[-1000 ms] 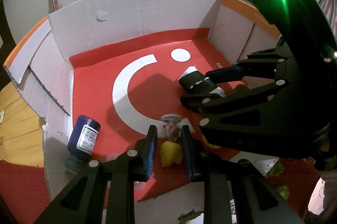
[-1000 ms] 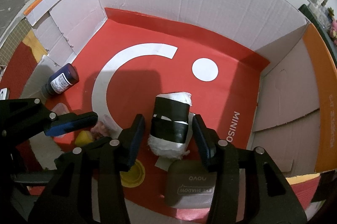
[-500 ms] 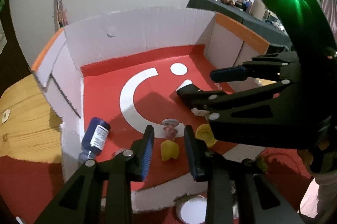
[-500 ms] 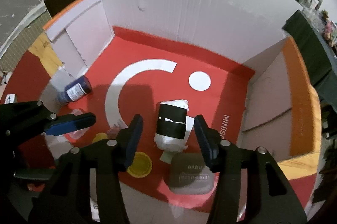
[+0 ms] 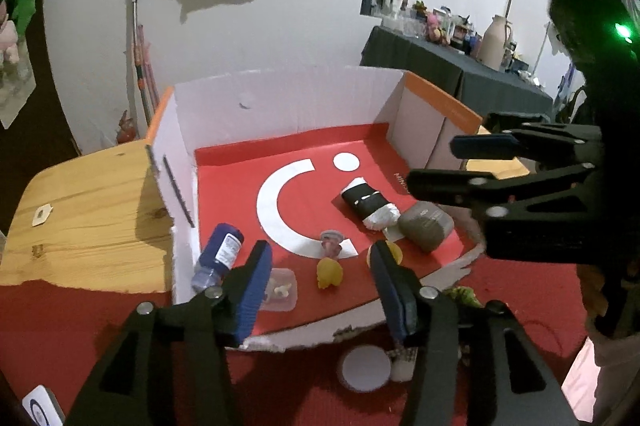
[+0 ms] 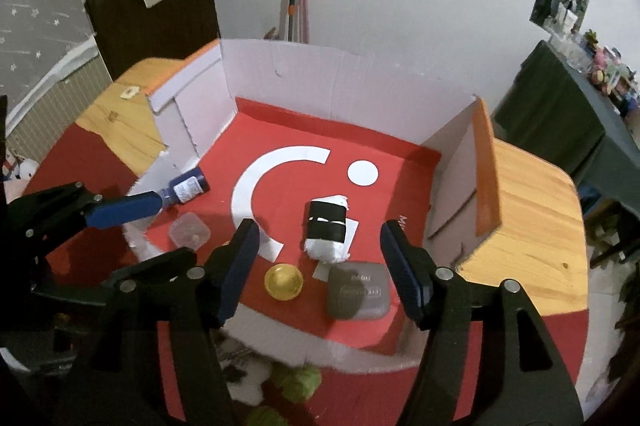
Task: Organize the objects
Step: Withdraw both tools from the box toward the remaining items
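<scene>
An open cardboard box (image 5: 288,106) with a red floor holds a black-and-white roll (image 5: 370,204), a grey case (image 5: 426,228), a yellow lid (image 6: 283,281), a small yellow toy (image 5: 330,273), a pink figure (image 5: 331,244), a clear tub (image 6: 189,231) and a blue bottle (image 5: 220,254). My left gripper (image 5: 320,290) is open and empty, held above the box's front edge. My right gripper (image 6: 320,266) is open and empty, above the front of the box near the roll (image 6: 326,228) and case (image 6: 358,292).
The box (image 6: 320,82) stands on a wooden table (image 6: 536,210) with a red cloth (image 5: 80,314). A white disc (image 5: 366,368) and green balls (image 6: 298,380) lie on the cloth in front of the box. A dark table with clutter (image 5: 460,66) stands behind.
Both grippers have opened wider and pulled back and up, out of the box. The yellow toy and the roll stay on the box floor.
</scene>
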`<state>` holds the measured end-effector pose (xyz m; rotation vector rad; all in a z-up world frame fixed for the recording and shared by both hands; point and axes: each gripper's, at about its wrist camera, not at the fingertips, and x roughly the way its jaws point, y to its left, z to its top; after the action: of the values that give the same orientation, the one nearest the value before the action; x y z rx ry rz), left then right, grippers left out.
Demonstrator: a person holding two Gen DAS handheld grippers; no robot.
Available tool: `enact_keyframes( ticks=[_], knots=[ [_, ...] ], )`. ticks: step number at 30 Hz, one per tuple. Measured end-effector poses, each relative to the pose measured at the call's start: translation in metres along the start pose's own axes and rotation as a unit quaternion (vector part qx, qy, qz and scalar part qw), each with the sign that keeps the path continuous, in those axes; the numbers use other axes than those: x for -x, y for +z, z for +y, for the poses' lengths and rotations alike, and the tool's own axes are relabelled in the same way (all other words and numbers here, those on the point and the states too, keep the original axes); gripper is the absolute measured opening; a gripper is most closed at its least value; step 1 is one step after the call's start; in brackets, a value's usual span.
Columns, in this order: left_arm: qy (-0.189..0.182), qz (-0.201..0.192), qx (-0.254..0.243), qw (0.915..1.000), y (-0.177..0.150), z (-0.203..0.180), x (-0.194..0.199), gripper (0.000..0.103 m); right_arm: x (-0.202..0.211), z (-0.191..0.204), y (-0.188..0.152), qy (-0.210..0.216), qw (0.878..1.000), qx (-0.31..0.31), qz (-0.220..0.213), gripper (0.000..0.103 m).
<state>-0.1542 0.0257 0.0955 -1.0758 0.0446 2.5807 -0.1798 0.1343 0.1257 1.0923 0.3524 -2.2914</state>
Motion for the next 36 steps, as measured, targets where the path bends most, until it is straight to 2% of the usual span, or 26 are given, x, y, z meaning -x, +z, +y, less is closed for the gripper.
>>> enact_keyframes(
  ticks=[3, 7, 17, 27, 36],
  knots=[
    [0.000, -0.010, 0.005, 0.9999, -0.003, 0.001, 0.011, 0.059, 0.012, 0.004, -0.009, -0.003, 1.000, -0.001, -0.020, 0.073],
    [0.015, -0.027, 0.018, 0.9994, -0.009, 0.002, 0.025, 0.064, 0.033, 0.006, -0.018, -0.004, 0.999, -0.006, -0.043, 0.074],
    [0.024, -0.054, 0.030, 0.9978, -0.028, 0.000, 0.053, 0.077, 0.069, 0.012, -0.047, -0.004, 0.996, -0.027, -0.084, 0.084],
    [0.031, -0.060, 0.042, 0.9969, -0.052, -0.006, 0.063, 0.090, 0.071, 0.019, -0.079, -0.009, 0.995, -0.037, -0.091, 0.087],
    [0.035, -0.046, 0.048, 0.9972, -0.078, -0.013, 0.056, 0.094, 0.056, 0.017, -0.114, -0.008, 0.995, -0.061, -0.080, 0.088]
  ],
)
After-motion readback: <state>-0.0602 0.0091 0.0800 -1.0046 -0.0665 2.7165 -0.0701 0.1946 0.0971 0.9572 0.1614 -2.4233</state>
